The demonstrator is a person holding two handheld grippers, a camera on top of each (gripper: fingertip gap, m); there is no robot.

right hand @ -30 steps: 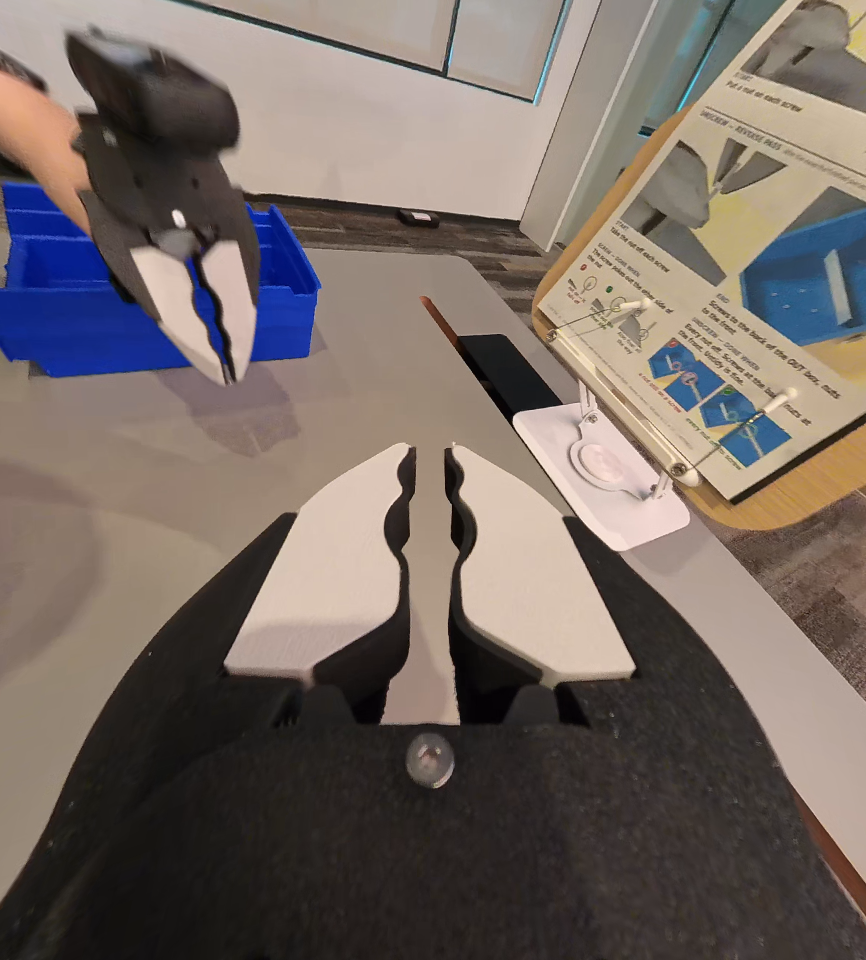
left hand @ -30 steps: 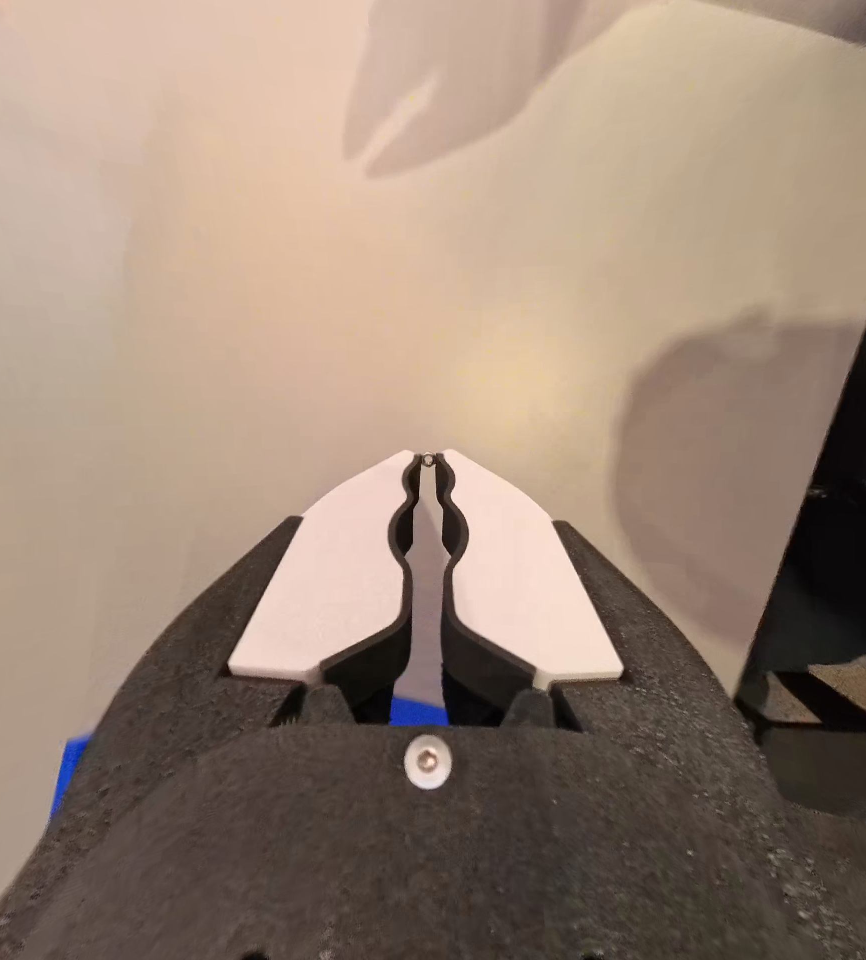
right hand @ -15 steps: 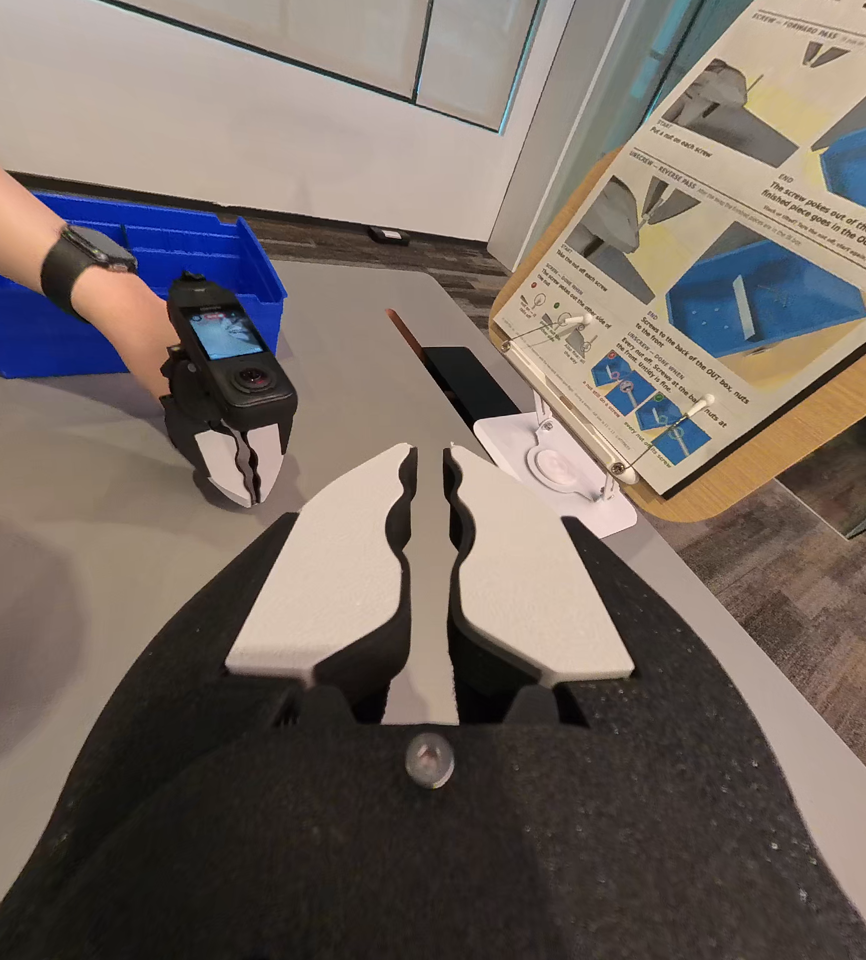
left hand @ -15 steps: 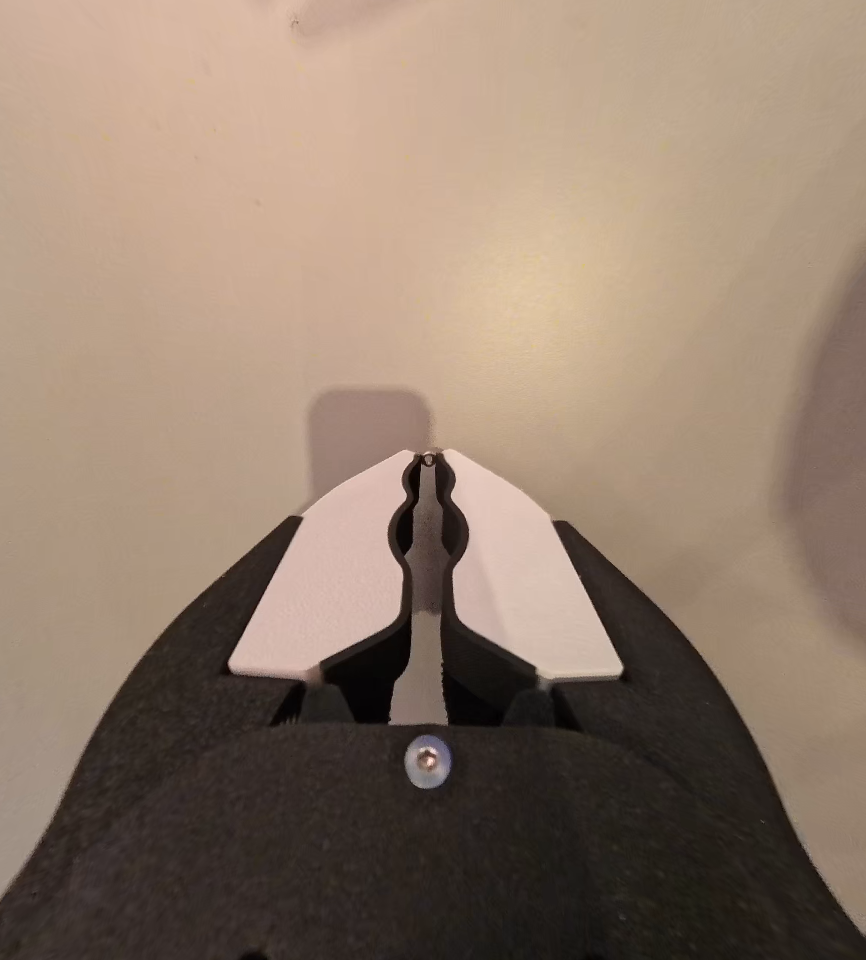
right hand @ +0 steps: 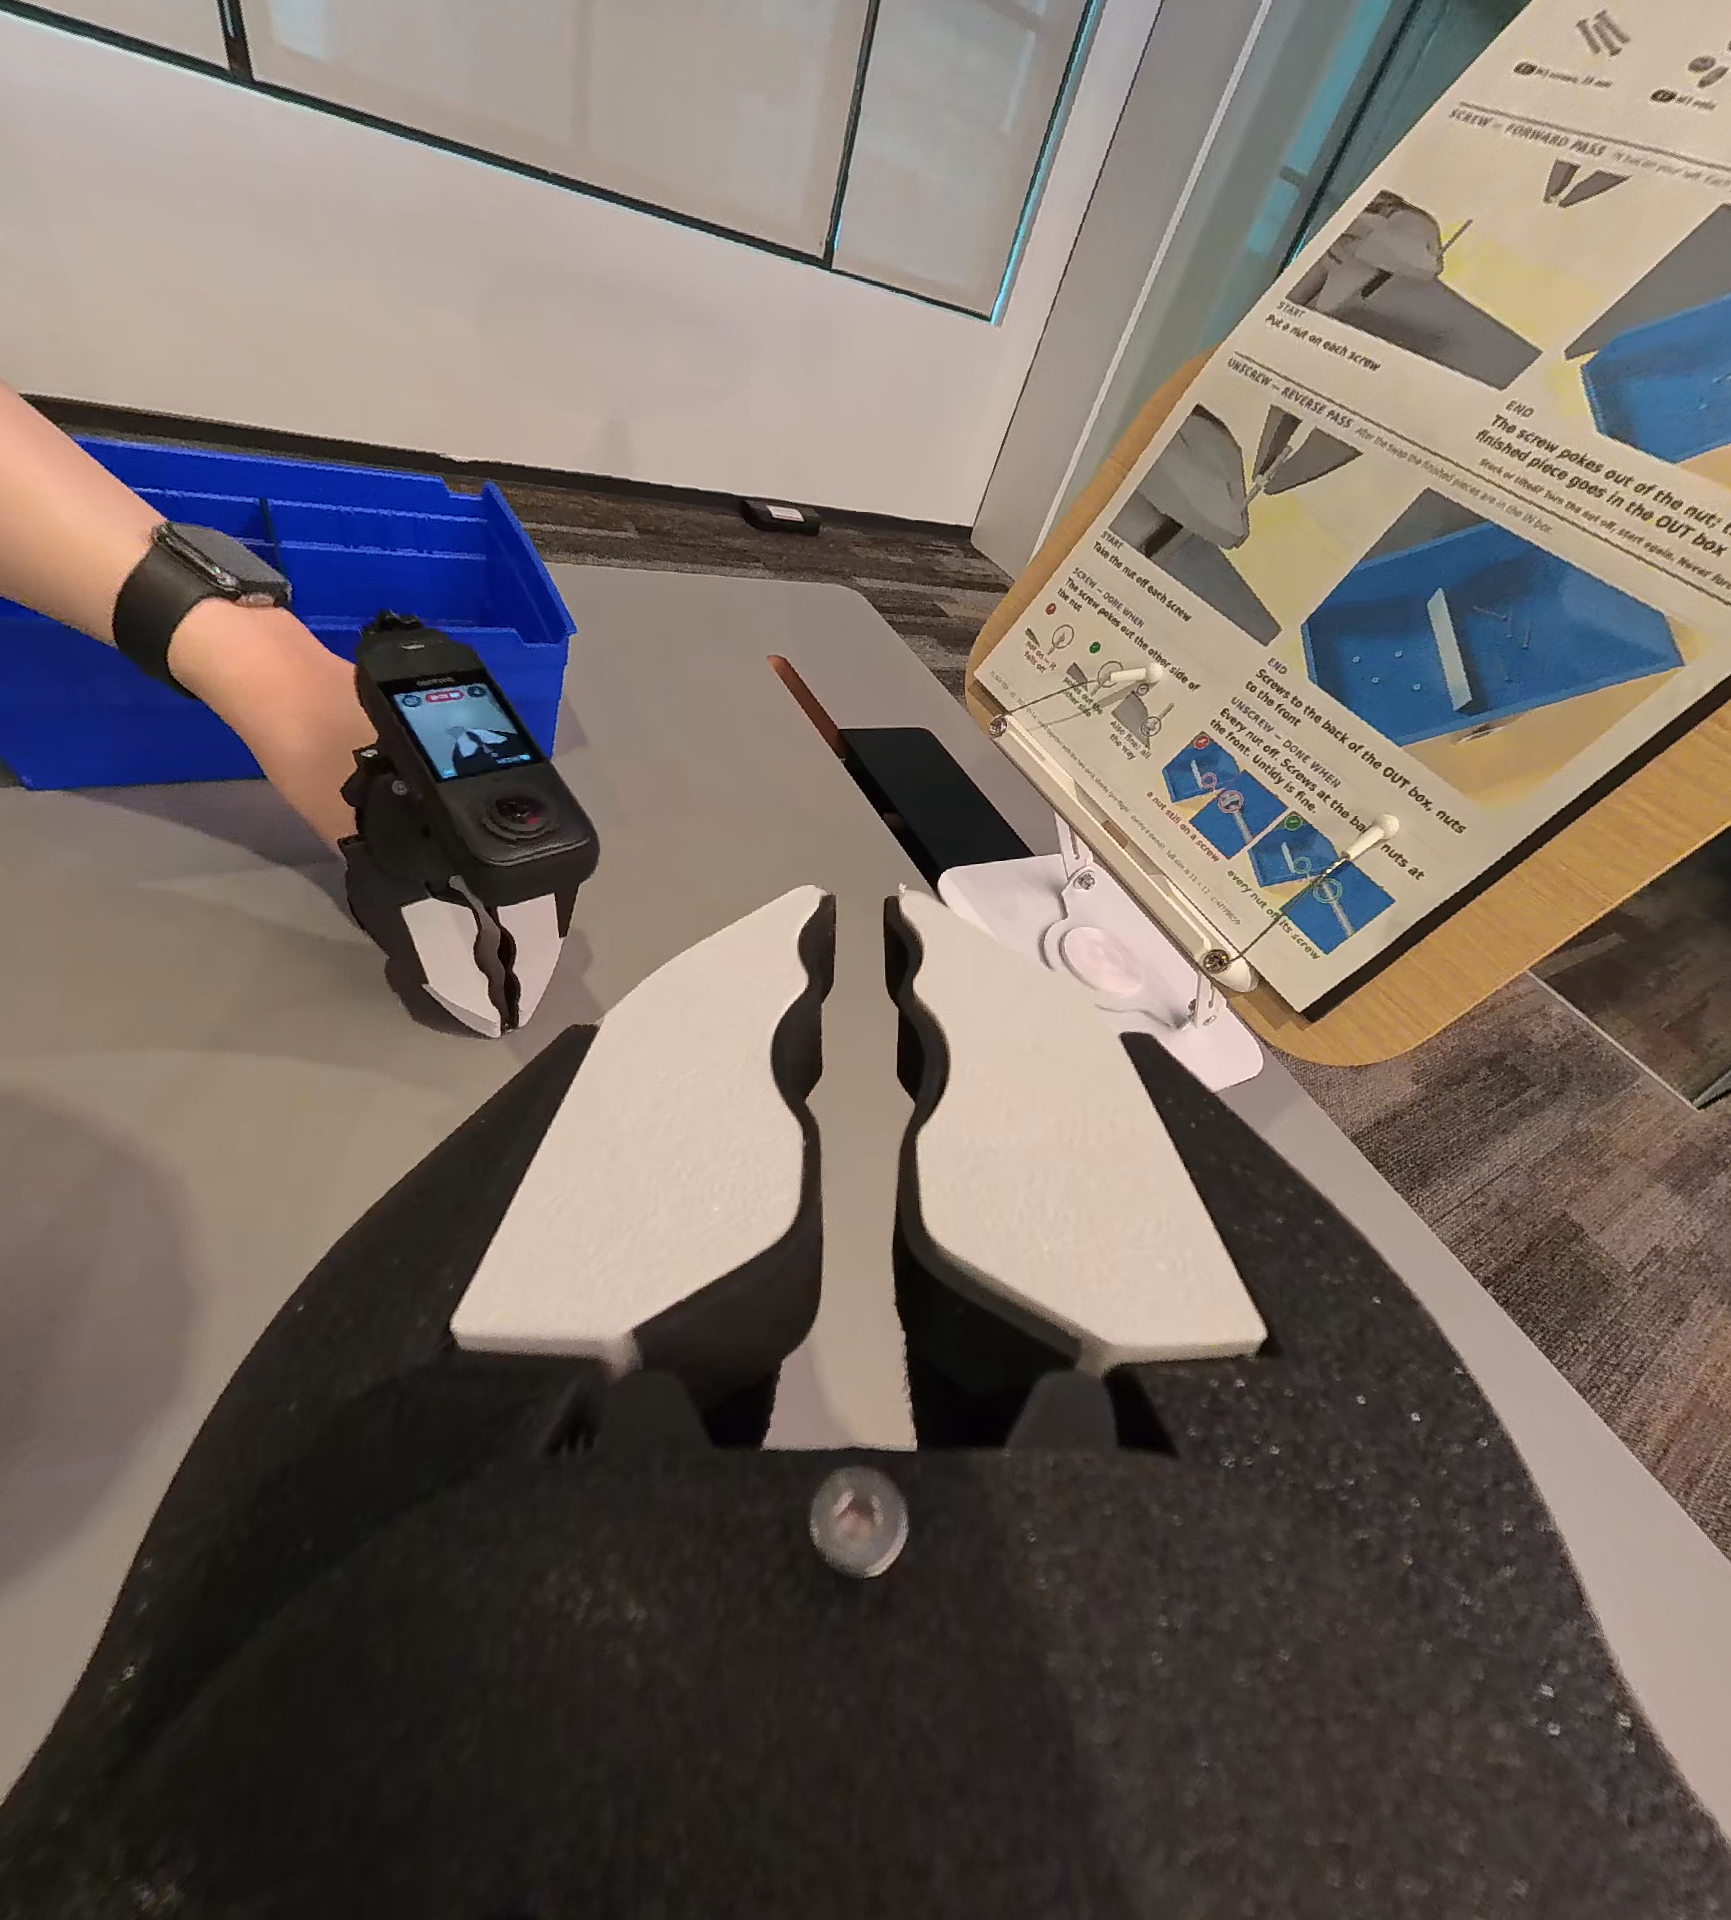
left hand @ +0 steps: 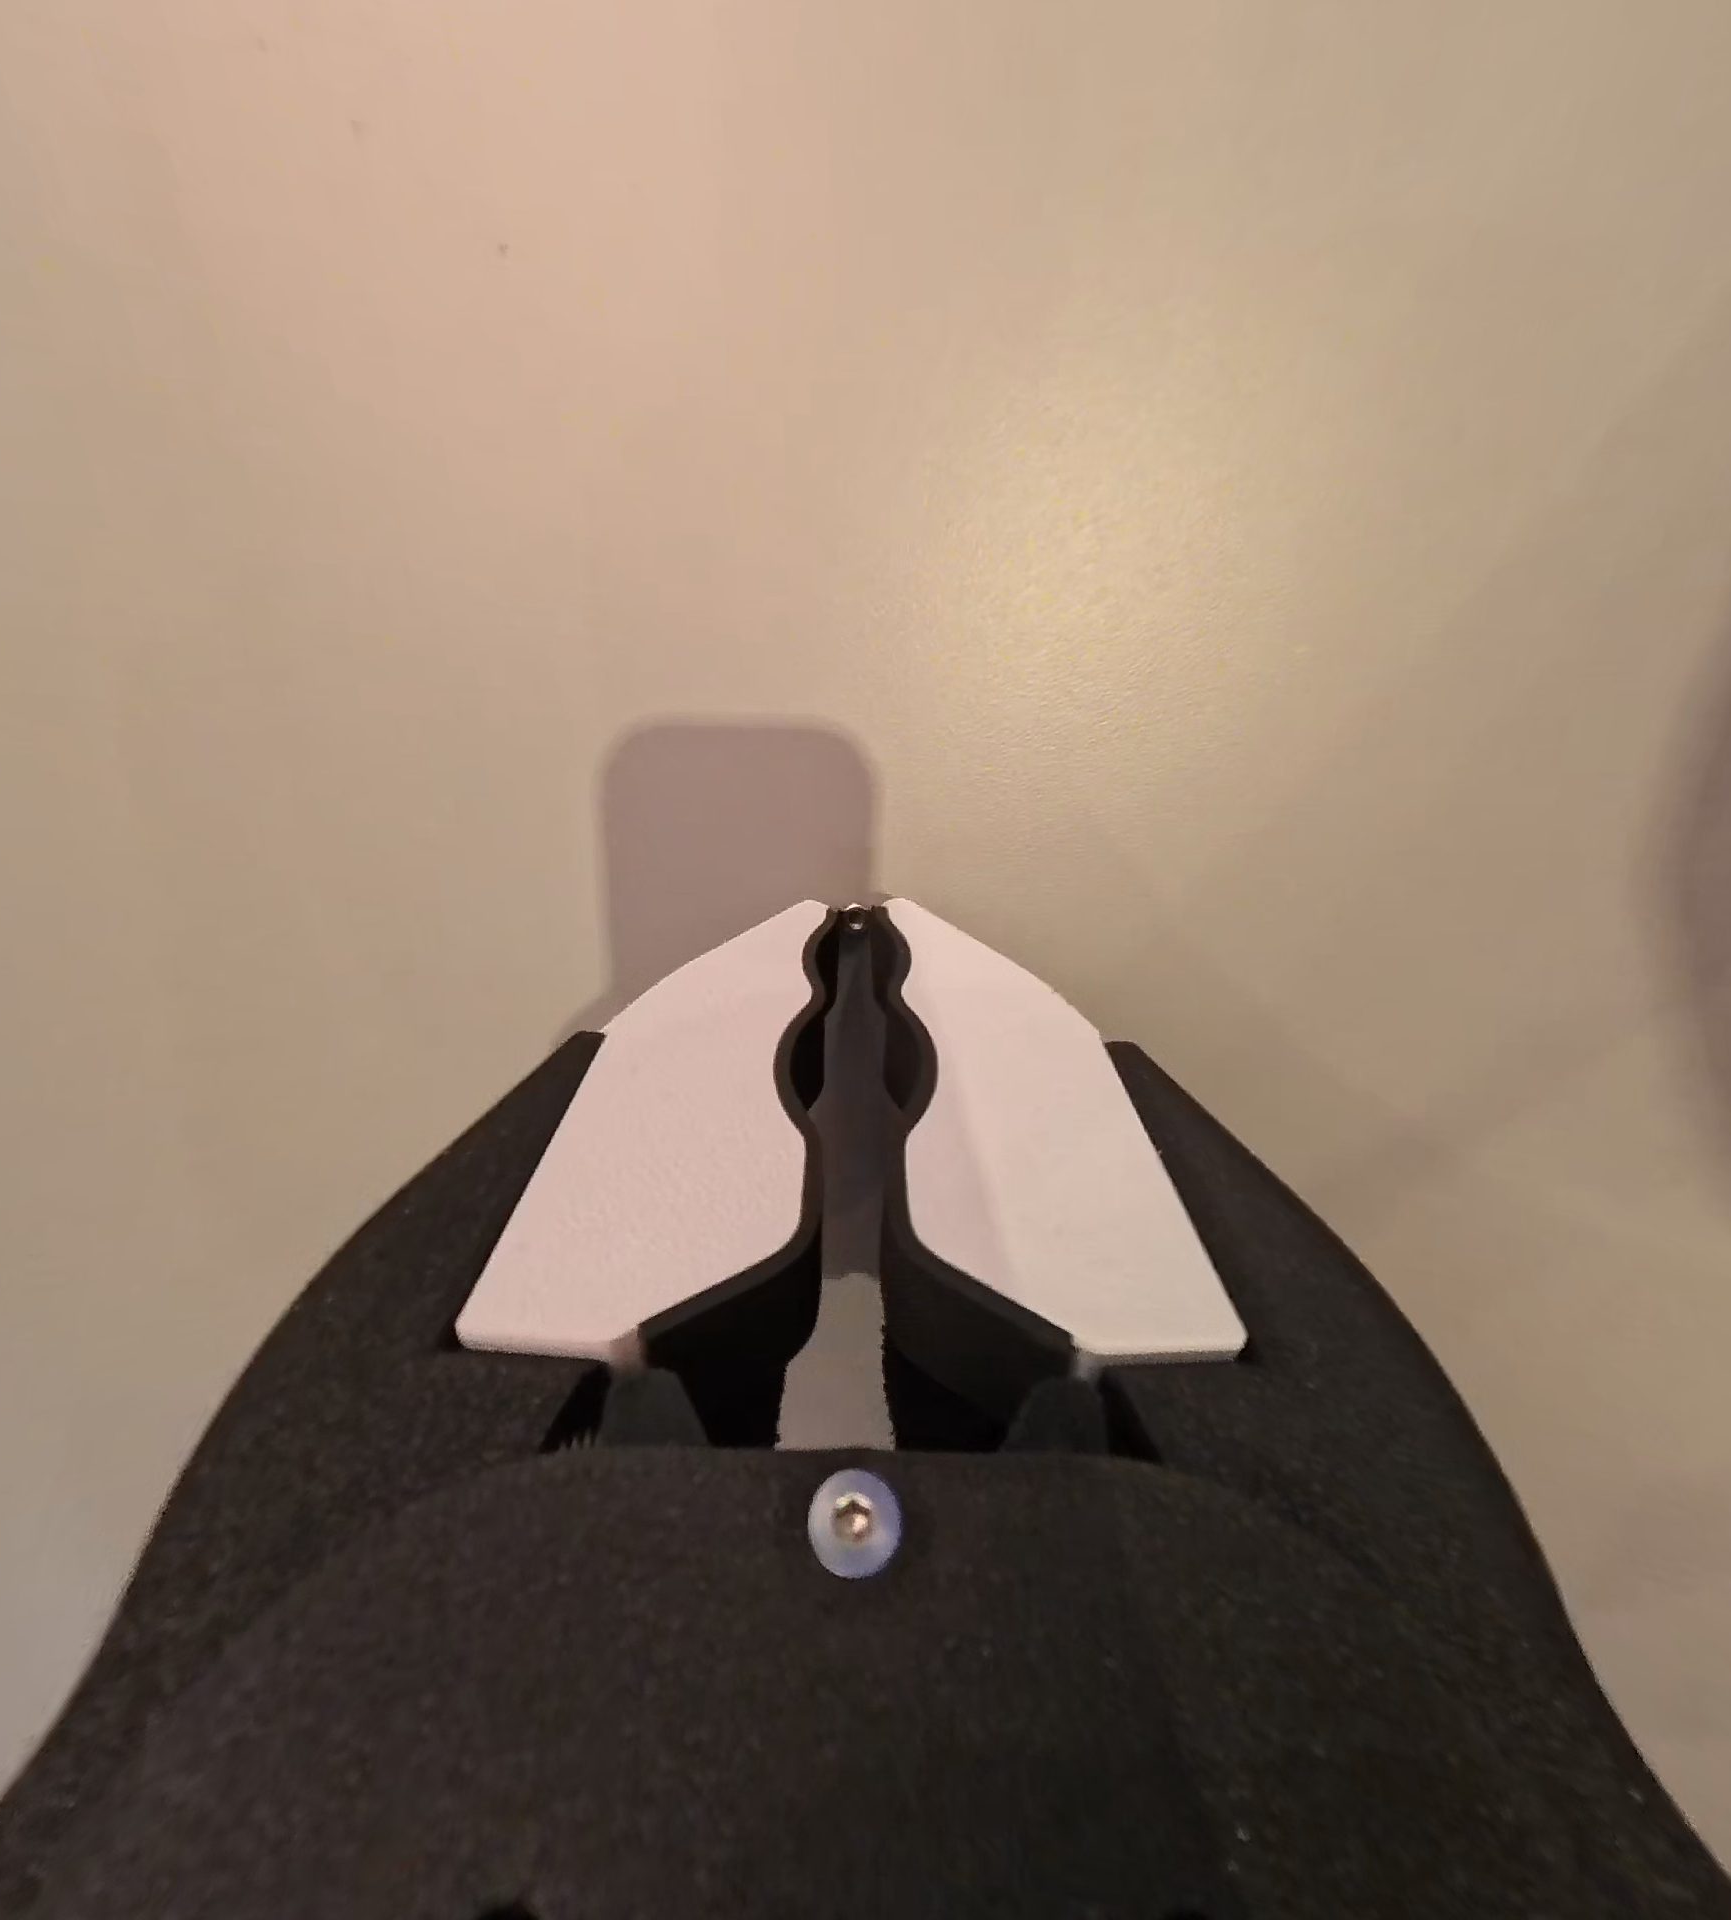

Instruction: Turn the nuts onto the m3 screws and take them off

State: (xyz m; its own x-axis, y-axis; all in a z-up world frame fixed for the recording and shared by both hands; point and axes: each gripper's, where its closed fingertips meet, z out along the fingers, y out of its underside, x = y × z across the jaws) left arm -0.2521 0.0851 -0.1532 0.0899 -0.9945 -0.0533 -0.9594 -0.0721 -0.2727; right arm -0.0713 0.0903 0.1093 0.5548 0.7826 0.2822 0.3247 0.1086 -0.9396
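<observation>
**Left wrist view: screw carried down to the bench**

Left wrist view shows the left gripper (left hand: pixel 855 914) pointing almost straight down at the bare bench top (left hand: pixel 944 468), with its own shadow close under the tips. One second ago the same view took in the bench's right edge and a corner of the blue bin; half a second ago the shadow under the tips was smaller. So the gripper has dropped from hip-high over the bin to just above the surface, and its white fingers (left hand: pixel 695 1143) have stayed pinched throughout on a small metal piece, seemingly the head of an m3 screw (left hand: pixel 855 916), caught at the very tips. Whether a nut sits on it cannot be told.

In the right wrist view the left gripper (right hand: pixel 506 1023) stands tips-down on or just over the middle of the bench, in front of the blue bin (right hand: pixel 487 582) at the far left edge. The right gripper (right hand: pixel 856 904) hangs nearer the front edge, its jaws a narrow slot apart and holding nothing. An instruction board (right hand: pixel 1463 582) leans at the right edge.

My reading: the screw is being presented or stood up so the empty right claw can work a nut.
</observation>
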